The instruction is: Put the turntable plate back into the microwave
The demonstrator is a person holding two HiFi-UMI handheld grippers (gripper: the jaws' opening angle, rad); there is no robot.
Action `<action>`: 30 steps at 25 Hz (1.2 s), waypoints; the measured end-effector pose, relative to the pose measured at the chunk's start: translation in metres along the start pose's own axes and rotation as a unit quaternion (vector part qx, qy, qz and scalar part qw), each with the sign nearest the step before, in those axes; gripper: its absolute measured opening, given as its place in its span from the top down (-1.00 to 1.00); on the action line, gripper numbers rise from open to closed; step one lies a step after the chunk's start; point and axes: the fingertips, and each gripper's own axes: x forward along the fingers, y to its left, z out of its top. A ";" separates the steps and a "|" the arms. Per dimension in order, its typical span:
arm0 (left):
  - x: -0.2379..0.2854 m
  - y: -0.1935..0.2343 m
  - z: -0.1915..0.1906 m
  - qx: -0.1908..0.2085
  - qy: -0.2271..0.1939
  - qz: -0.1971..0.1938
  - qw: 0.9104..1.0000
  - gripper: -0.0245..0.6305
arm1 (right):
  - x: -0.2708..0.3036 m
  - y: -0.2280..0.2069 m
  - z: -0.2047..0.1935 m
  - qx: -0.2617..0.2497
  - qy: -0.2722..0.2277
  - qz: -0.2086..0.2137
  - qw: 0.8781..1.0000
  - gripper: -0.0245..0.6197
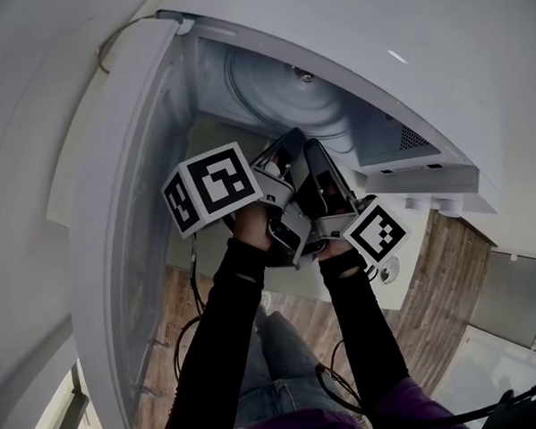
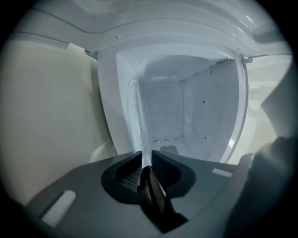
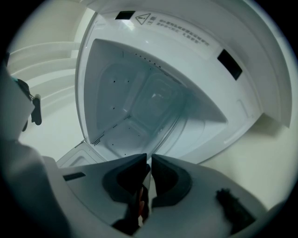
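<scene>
We see the open microwave with the glass turntable plate inside its cavity. The right gripper is clamped on the plate's near rim. The left gripper has its jaws slightly apart, with the rim between them.

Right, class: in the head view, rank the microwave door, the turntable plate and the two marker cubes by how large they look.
1. microwave door
2. turntable plate, partly hidden
3. left tongs' marker cube
4. right tongs' marker cube
The cubes may really match; the left may simply sit nearer the camera.
</scene>
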 end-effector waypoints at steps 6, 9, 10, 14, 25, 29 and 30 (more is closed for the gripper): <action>-0.002 -0.001 -0.002 0.002 0.001 0.004 1.000 0.82 | 0.002 -0.004 0.002 0.002 -0.002 -0.002 1.000 0.80; -0.003 0.000 -0.003 0.000 0.003 0.004 1.000 0.82 | 0.002 -0.005 0.001 0.003 0.000 -0.005 1.000 0.80; -0.003 0.001 -0.003 0.000 0.003 0.005 1.000 0.82 | 0.002 -0.005 0.000 0.003 0.000 -0.005 1.000 0.80; -0.004 0.006 -0.004 -0.006 0.003 0.006 1.000 0.83 | 0.003 -0.009 -0.002 0.006 0.001 -0.012 1.000 0.80; -0.011 0.019 -0.009 -0.016 0.000 0.018 1.000 0.90 | 0.003 -0.009 0.001 -0.002 0.012 -0.019 1.000 0.80; -0.012 0.021 -0.015 -0.011 0.005 0.023 1.000 0.90 | 0.001 -0.012 -0.002 0.005 0.015 -0.035 0.999 0.82; -0.012 0.021 -0.016 -0.013 0.006 0.022 1.000 0.90 | 0.001 -0.014 -0.003 0.012 0.014 -0.041 0.999 0.83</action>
